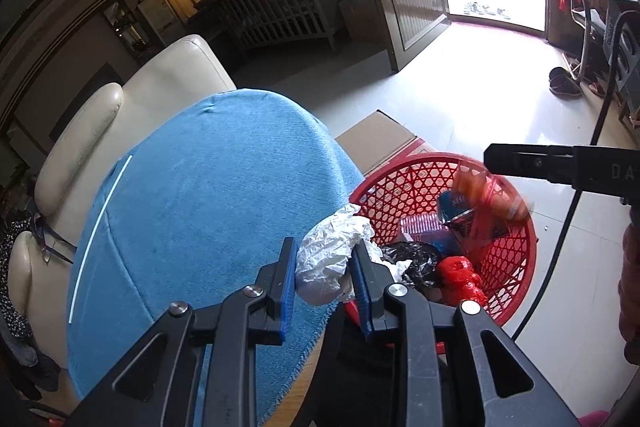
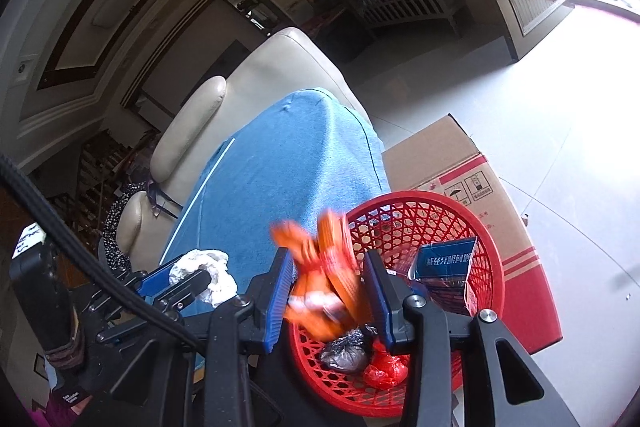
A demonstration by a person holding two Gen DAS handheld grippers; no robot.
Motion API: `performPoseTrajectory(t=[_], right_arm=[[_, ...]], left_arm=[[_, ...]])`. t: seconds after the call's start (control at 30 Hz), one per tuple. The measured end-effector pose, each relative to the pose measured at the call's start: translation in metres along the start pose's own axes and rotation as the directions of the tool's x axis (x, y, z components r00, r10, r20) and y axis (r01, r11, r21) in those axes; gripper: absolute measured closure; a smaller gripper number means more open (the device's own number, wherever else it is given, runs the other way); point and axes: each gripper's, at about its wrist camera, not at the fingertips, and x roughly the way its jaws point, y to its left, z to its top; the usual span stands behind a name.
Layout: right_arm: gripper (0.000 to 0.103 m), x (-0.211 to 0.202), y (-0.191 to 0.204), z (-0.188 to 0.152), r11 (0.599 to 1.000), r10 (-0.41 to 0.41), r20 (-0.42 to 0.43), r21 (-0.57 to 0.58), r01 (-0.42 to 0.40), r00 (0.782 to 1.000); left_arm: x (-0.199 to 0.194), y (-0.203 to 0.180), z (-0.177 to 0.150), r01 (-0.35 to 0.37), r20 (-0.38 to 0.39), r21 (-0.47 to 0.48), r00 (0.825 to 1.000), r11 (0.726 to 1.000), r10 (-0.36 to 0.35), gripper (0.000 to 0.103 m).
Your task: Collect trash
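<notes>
My left gripper is shut on a crumpled white wad at the right edge of the blue-clothed table, beside a red mesh basket. In the right wrist view the left gripper shows at lower left with the white wad. Over the red basket, my right gripper has an orange wrapper between its blue pads, blurred. From the left wrist view the wrapper hangs under the right gripper. A thin white stick lies on the cloth.
The basket holds a blue box, a black bag and a red bag. A cardboard box stands behind it on the pale tiled floor. A cream sofa is beyond the table. A black cable hangs at right.
</notes>
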Motion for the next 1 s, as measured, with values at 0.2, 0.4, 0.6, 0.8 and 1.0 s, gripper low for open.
performPoseTrajectory(t=[0.2,0.4,0.6,0.8,1.0], right_arm=[[0.052,0.000,-0.001,0.002,1.000,-0.025,0.003,0.016,0.025,1.000],[0.052,-0.001,0.016,0.006,0.999,-0.023,0.007,-0.027,0.024,1.000],[0.045,0.012,0.066,0.006,0.989,-0.010,-0.019,-0.145,0.007,1.000],[0.037,0.034,0.136,-0.006,0.956,0.018,-0.061,-0.291,-0.035,0.998],[0.034,0.050,0.209,-0.026,0.896,0.022,-0.051,-0.442,-0.043,0.998]], left_arm=[[-0.005,0.003,-0.002,0.004,0.030,-0.009,1.000,1.000,-0.004,0.044],[-0.022,0.030,-0.009,-0.038,0.063,-0.071,0.997,0.997,0.043,0.035],[-0.044,0.096,-0.034,-0.144,0.048,-0.255,0.986,0.956,0.161,0.031],[-0.076,0.157,-0.072,-0.288,0.029,-0.395,0.945,0.872,0.325,0.021],[-0.110,0.211,-0.114,-0.371,-0.011,-0.526,0.903,0.766,0.430,0.017]])
